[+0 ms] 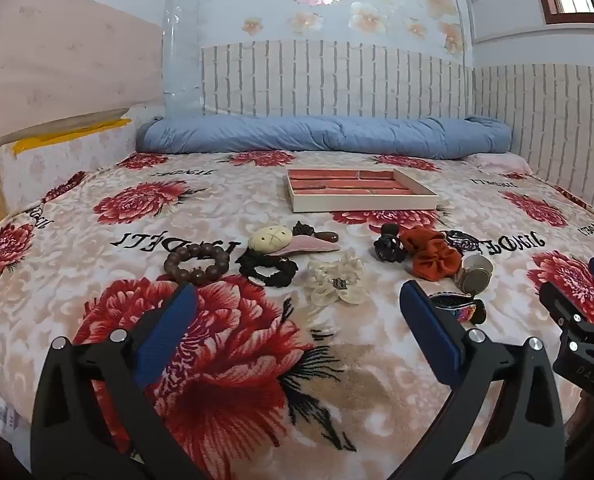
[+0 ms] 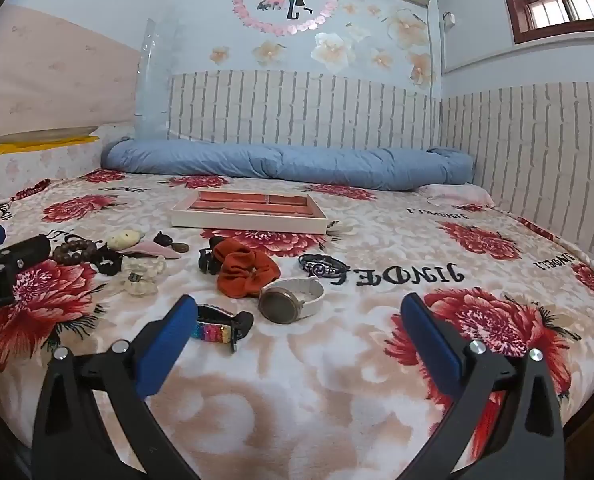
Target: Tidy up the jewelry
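Observation:
A shallow tray point(image 1: 361, 202) point(image 2: 249, 222) with red-lined compartments lies on the floral blanket, beyond a row of accessories. In that row are a brown bead bracelet point(image 1: 196, 265) point(image 2: 74, 251), a black scrunchie point(image 1: 268, 269), a clear hair clip point(image 1: 339, 282) point(image 2: 142, 276), an orange scrunchie point(image 1: 433, 258) point(image 2: 246, 267), a white-strapped watch point(image 2: 291, 298) point(image 1: 475, 274), a dark bracelet point(image 2: 323, 265) and a rainbow watch band point(image 2: 221, 330) point(image 1: 459, 308). My left gripper point(image 1: 297, 304) is open above the blanket, short of the row. My right gripper point(image 2: 299, 316) is open, near the watch.
A rolled blue quilt point(image 1: 325, 136) point(image 2: 289, 164) lies along the far wall. A cream stone-like piece point(image 1: 270, 238) and a pink leaf-shaped clip point(image 1: 313, 245) sit behind the black scrunchie. A black claw clip point(image 1: 385, 246) lies left of the orange scrunchie. The bed edge is close below both grippers.

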`<state>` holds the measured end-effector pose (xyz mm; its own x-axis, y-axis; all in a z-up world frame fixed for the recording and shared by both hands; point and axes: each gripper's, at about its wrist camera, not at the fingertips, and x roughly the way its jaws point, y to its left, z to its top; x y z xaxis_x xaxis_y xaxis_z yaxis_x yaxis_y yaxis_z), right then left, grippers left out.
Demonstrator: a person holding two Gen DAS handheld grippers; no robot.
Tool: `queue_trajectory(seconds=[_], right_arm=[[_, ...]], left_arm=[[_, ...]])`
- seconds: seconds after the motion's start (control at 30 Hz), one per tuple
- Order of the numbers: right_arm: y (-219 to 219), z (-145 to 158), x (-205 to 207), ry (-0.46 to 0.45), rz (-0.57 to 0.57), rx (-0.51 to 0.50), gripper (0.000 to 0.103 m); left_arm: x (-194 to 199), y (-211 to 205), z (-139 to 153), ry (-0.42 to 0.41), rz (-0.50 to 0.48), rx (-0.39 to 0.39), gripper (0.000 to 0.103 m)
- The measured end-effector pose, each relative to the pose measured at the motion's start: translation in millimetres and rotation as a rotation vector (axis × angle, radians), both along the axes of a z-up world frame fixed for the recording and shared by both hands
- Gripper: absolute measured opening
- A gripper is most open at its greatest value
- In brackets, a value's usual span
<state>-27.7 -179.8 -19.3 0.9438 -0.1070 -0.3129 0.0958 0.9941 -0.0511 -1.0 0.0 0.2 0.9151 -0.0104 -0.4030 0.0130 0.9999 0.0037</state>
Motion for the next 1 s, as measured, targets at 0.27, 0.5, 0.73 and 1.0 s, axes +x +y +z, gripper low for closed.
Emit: queue_trajectory(seconds=[0.27,0.5,0.73,1.0], right_arm=[[-0.4,0.0,-0.8,0.001,0.002,0.003,0.099],[-0.8,2.5,-3.3,0.001,-0.001,0.001,0.099],[-5.5,-2.8,-0.8,0.004,-0.005,0.005,0.099],[-2.0,0.9,-1.2,0.007,-0.011,0.005,0.099]], left_arm=[[1.3,2.2,-3.1,0.024,0.002,0.000,0.098],[3.4,5.0,-3.4,0.030,0.004,-0.012,0.098],[3.8,5.0,-4.6,0.032,0.004,-0.011,0.098],[3.6,5.0,-4.9,0.032,0.004,-0.012,0.098]])
